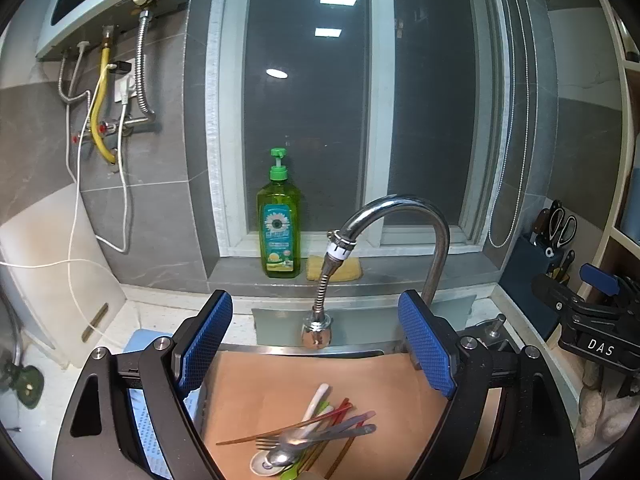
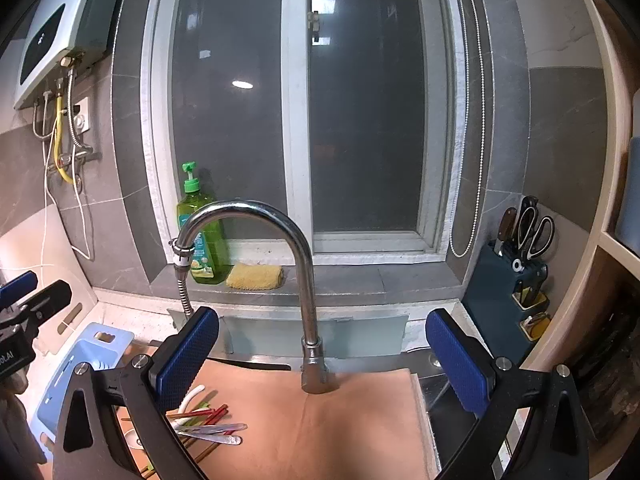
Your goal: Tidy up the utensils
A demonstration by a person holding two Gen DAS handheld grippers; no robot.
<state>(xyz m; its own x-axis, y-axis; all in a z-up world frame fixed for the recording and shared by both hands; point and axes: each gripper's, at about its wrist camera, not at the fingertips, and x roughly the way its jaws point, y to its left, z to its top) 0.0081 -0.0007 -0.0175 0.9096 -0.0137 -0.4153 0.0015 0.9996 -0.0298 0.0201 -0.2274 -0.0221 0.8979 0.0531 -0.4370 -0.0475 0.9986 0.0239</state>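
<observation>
Both grippers hung above the sink with their fingers spread wide and nothing between them. The left gripper [image 1: 316, 344] sat almost directly over the utensils [image 1: 308, 428], a loose heap lying on the tan mat [image 1: 400, 392] that covered the sink: a metal fork and spoon, a white spoon, red, green and amber chopsticks, and a couple of pale translucent handles, all crossing one another. The right gripper [image 2: 320, 356] was further to the right, over a bare part of the mat beside the faucet [image 2: 304, 280], with the heap low at its left.

The step in hand looked like the first pick from the pile, and the left gripper seemed the better placed for it. Doing it well would likely mean taking one piece at a time, starting with whatever lay on top (the fork and metal spoon appeared uppermost), and closing across a handle rather than along it, so that neighbours were not dragged out. Thin chopsticks lying flat on a soft mat would probably be hard to pinch, so a free end deserved preference. A blue slotted tray [image 2: 80, 364] lay on the counter to the left, and a knife block [image 2: 508, 280] with side cups stood at the right; which of them was meant for the utensils could not be told.
</observation>
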